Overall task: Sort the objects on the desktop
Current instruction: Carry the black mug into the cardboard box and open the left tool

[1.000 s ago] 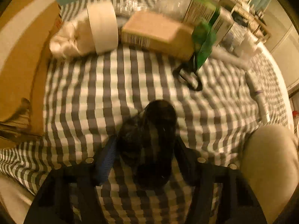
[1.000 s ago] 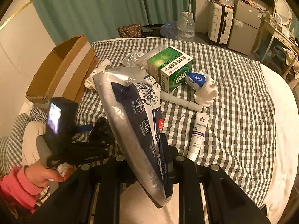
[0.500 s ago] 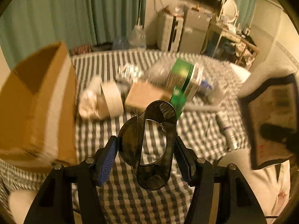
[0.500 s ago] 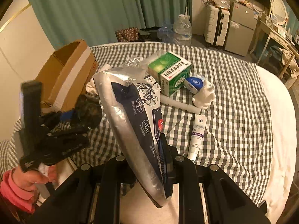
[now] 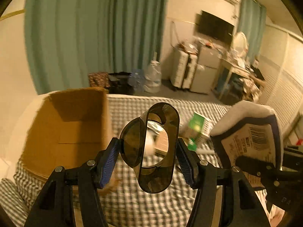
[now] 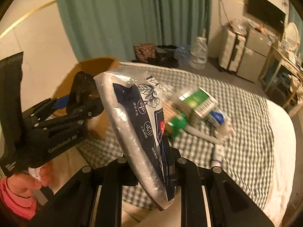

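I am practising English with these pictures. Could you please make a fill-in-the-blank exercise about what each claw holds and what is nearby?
1. The left claw is shut on a dark, see-through plastic ____.
2. The right claw grips a silver and navy ____.
3. The open box beside the left claw is made of ____.
4. The cloth under the green carton has a ____ pattern.

Missing words: holder; packet; cardboard; checked
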`<state>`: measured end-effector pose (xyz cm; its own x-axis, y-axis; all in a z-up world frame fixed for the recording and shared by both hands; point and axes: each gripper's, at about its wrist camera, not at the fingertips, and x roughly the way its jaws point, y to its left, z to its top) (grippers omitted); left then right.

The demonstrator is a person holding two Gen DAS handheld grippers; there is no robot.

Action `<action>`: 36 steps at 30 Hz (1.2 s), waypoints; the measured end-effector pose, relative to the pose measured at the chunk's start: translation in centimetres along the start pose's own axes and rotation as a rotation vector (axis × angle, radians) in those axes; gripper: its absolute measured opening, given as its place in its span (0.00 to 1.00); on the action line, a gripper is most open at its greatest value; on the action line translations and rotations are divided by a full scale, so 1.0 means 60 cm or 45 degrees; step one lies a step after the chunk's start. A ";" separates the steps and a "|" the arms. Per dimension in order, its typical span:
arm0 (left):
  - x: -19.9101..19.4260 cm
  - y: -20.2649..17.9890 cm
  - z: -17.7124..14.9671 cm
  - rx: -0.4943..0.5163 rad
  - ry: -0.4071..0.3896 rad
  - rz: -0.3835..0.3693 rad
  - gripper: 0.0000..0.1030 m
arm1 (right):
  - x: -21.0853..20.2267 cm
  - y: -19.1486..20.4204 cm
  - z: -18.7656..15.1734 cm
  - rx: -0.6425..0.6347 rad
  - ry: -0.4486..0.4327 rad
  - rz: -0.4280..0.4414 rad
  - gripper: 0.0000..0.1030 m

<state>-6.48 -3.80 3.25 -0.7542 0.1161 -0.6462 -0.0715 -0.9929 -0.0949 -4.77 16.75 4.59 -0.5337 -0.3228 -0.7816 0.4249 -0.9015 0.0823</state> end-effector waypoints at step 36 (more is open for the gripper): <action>0.040 0.288 -0.006 -0.242 0.168 0.317 0.88 | 0.195 0.228 0.195 0.015 -0.025 0.196 0.65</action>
<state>-9.30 -20.69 -0.18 -0.6413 -0.1151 -0.7586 0.2369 -0.9701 -0.0532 -13.75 -2.75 3.83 -0.4770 -0.4632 -0.7469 0.4944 -0.8440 0.2077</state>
